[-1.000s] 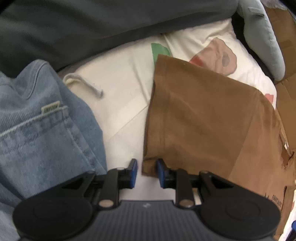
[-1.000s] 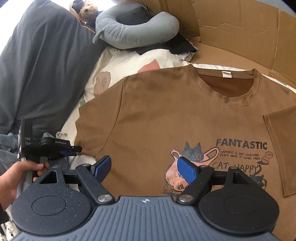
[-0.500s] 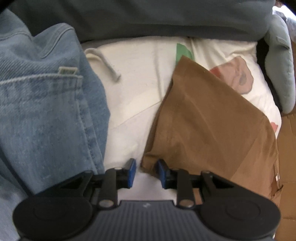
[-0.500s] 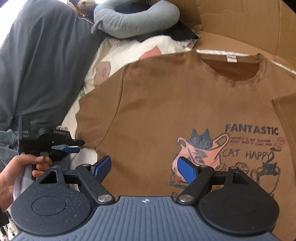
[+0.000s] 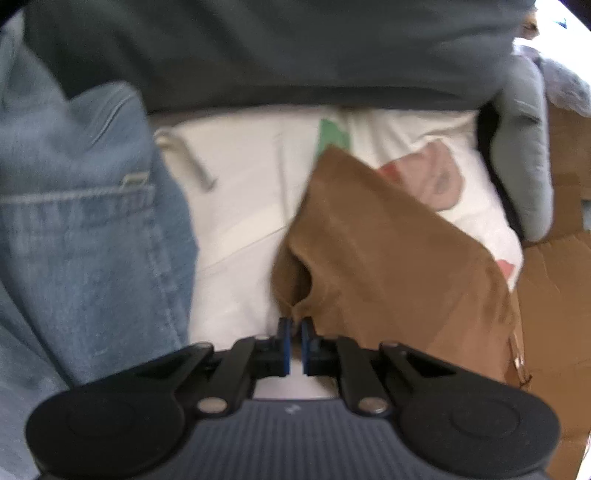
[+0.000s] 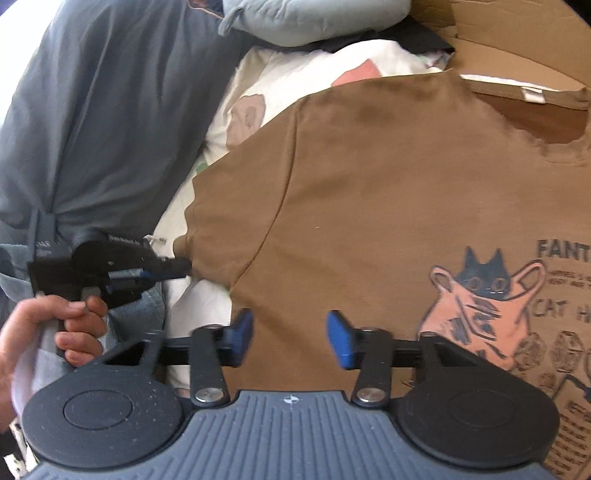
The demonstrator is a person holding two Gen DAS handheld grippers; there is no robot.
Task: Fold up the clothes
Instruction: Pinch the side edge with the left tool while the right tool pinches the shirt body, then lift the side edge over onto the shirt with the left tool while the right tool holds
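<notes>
— Any containers here?
— Only flattened brown cardboard point(image 6: 517, 33) standing like a wall behind the bed; what it holds I cannot tell. A grey curved cushion point(image 6: 314, 18) lies in front of it.
— Where is the garment?
— The brown short-sleeved T-shirt with a cat print point(image 6: 388, 206) lies front-up on the white patterned bed sheet point(image 5: 243, 206), its collar towards the cardboard.
— The left hand-held gripper point(image 5: 294, 328)?
— Its jaws have just closed to a narrow slit, pinching the sleeve hem of the T-shirt, which bunches up at the blue pads.
— And the right hand-held gripper point(image 6: 289, 334)?
— Over the shirt's lower side, its jaws have just been closing and stand partly apart, fabric below them; no grip shows.
— Room at the edges?
— Bare sheet lies between the sleeve and the blue denim jeans point(image 5: 85, 236); a dark grey blanket point(image 5: 295, 48) borders the far side.
</notes>
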